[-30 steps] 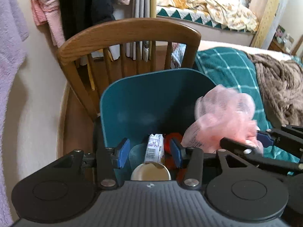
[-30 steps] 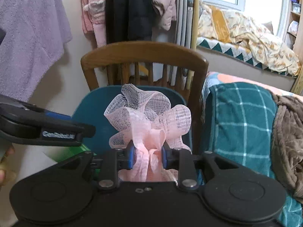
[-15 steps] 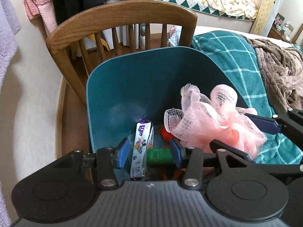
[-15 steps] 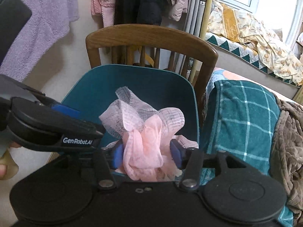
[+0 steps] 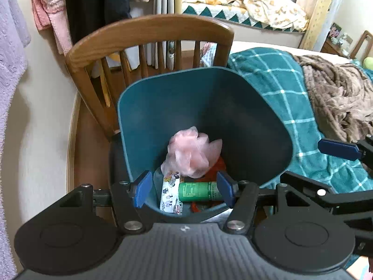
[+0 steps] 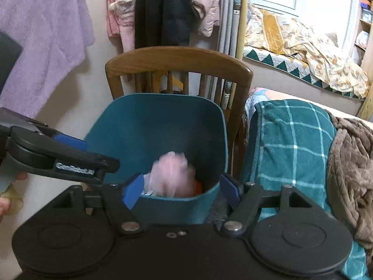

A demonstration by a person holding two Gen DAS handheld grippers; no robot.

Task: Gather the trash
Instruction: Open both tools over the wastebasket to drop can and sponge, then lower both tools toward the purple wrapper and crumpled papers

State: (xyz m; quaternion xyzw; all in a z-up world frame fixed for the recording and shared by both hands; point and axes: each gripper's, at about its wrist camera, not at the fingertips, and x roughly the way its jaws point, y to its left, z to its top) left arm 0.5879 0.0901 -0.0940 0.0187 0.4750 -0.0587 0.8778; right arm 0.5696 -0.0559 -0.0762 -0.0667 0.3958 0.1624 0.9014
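Observation:
A teal trash bin (image 5: 209,98) stands on a wooden chair (image 5: 149,32). Inside it lies a pink mesh puff (image 5: 193,151), blurred, on top of a green can (image 5: 200,191), a printed carton (image 5: 170,193) and something red. My left gripper (image 5: 184,189) hovers over the bin's near rim, its jaws opening with nothing gripped. My right gripper (image 6: 181,190) is above the bin's (image 6: 163,121) near edge, jaws opening and empty. The puff (image 6: 172,172) lies below them. One left finger (image 6: 65,161) crosses the right wrist view at the left.
A bed with a teal checked blanket (image 5: 291,98) and a brown throw (image 5: 338,93) sits right of the chair. Clothes (image 6: 163,9) and a purple towel (image 6: 39,35) hang on the wall behind. A hand (image 6: 7,200) shows at the left edge.
The pink mesh puff left the right gripper and dropped into the bin. The right jaws spread wide, the left jaws widened a little, and both grippers drew back slightly.

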